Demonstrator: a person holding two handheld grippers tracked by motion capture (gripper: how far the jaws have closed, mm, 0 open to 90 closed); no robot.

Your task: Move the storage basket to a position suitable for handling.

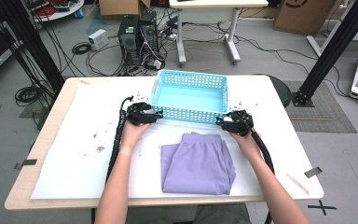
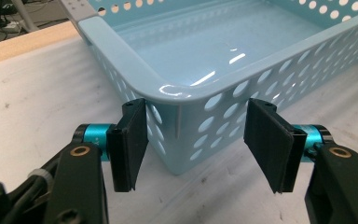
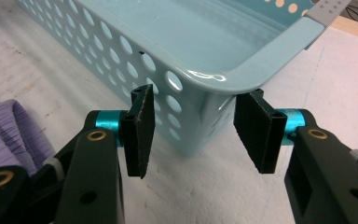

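While the folded purple garment (image 1: 198, 163) lay close to the counter's (image 1: 65, 163) near edge, midway along it, both hands worked just beyond it. The left claw (image 2: 196, 144) stood wide, its jaws straddling the near left corner of the light blue basket (image 1: 191, 95) without pinching it. The right claw (image 3: 200, 135) was spread the same way around the near right corner. To my eye this paired hold was meant to shift the basket evenly, probably to ready it for the garment. The basket sat empty toward the far edge, at the middle. A wooden stick (image 1: 298, 183) lay near the counter's near right corner, well clear. Nothing blocked either claw; computer towers (image 1: 137, 37) and cables stood on the floor beyond.
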